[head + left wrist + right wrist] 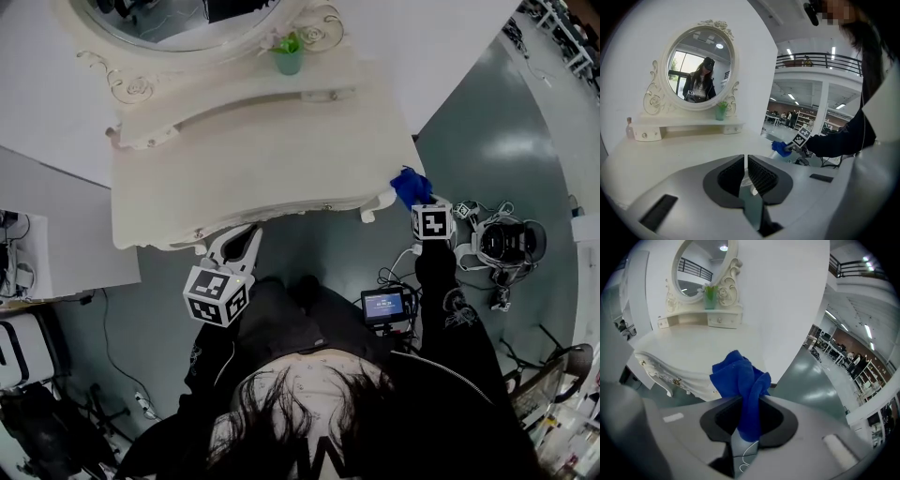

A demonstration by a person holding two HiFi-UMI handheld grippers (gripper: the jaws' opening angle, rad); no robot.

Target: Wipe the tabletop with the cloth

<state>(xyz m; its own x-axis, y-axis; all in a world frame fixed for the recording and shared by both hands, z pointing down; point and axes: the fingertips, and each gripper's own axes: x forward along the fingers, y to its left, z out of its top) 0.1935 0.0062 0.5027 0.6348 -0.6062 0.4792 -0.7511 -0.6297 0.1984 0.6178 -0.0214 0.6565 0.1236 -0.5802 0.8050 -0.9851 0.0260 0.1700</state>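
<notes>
We list: one blue cloth (739, 373), clamped in our right gripper (749, 402), at the cream tabletop's (253, 169) front right corner. Left gripper (746, 162), jaws closed and empty, at the front edge. Small screen (384, 305), writing too small to read. Glossy grey-green floor (506, 141).

A black jacket (300, 323) with a thin white zip line and a white print on its right sleeve (457, 309); dark hair (309, 412). The left hand-held gripper (239, 234) and right hand-held gripper (415, 199) are pale grey, with dark ribbed pads (761, 176) and black-and-white marker cubes (217, 296)
</notes>
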